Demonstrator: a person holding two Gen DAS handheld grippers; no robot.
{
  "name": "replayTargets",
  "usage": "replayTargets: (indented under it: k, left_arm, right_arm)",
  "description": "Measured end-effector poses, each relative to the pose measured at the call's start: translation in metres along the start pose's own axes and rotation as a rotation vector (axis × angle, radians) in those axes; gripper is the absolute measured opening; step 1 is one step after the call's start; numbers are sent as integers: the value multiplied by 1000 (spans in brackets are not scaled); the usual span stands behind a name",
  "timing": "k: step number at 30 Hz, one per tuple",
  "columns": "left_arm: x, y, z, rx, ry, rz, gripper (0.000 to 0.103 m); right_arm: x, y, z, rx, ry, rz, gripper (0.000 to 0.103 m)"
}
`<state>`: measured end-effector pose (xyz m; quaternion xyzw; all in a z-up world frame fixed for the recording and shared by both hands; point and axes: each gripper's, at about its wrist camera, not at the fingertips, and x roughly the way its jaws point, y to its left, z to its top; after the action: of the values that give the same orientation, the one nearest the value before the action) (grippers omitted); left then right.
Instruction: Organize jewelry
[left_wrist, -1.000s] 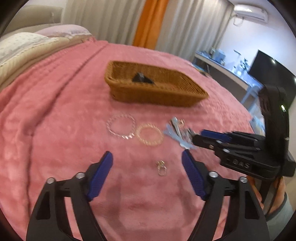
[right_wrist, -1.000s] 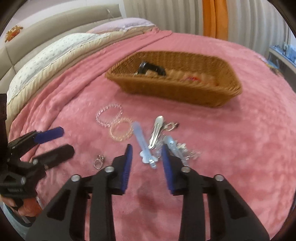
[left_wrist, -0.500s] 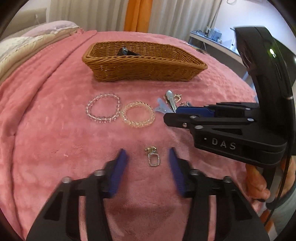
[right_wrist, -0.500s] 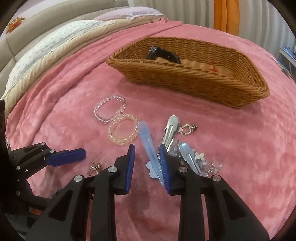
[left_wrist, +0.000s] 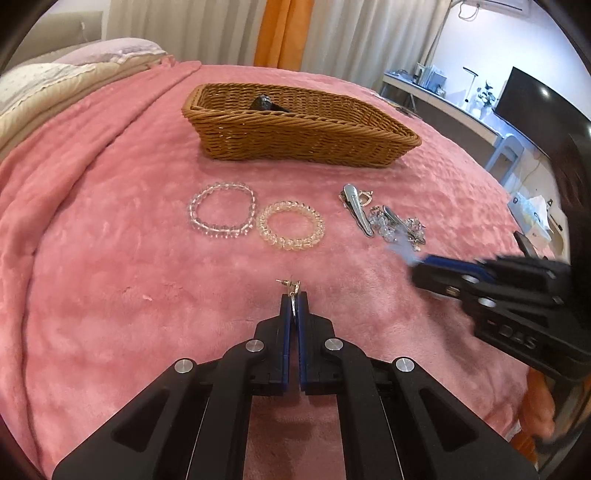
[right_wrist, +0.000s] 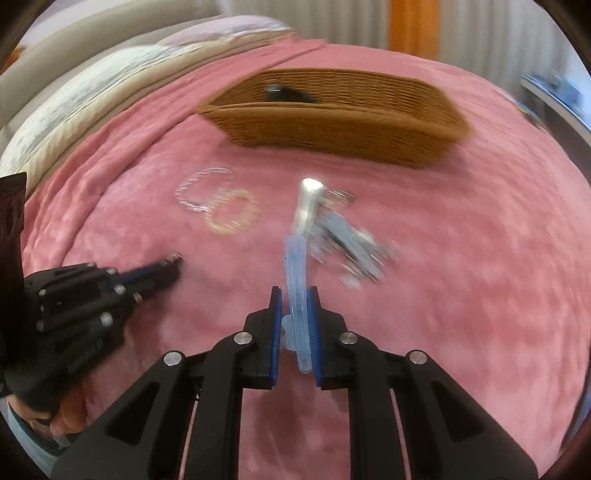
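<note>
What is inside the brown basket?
Inside the wicker basket a black object pokes up near the back. The front wall covers the basket's floor, so anything lying low cannot be seen.

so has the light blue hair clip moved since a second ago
Yes. The light blue hair clip has left the pile of silver clips, toward the camera, pinched in the right tool, whose jaws have just been closing.

Both wrist views look steeply down, close, sharing the wicker basket (left_wrist: 295, 127).
</note>
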<state>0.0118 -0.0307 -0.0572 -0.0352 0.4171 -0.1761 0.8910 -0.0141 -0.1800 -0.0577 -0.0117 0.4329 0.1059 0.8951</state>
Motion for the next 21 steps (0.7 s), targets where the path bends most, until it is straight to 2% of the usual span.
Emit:
replayTargets:
  k: [2,7,11,14,16,17,18,21]
  left_arm:
    - [1,0,0,4,-3,-2,1]
    - [0,1,-1,3,-7,-15,2]
    - [-2,3,-3,4,-12,-30,4]
    - [-4,1,-3,12,-17,-37,13]
    - [-6,1,-4,14,-22,-45,35]
    - [-8,1,-4,16,-27,-40,40]
    - [-10,0,-5,19,-36,-32,43]
    - [-11,1,-5,28,-36,-26,43]
  right_arm:
    - [-3,-7,-11,47,-9,-21,12]
    - [0,-15,-19,97,-23,4,13]
    - [-1,-15,-19,101,-34,36,24]
    - [-3,-14,-19,95,-39,24,30]
    - [-4,-14,-19,96,-44,24,42]
    - [-6,-14,-19,97,-51,15,53]
    - [-7,-13,-18,94,-61,-1,58]
    - [-7,-12,-15,76,-74,-27,58]
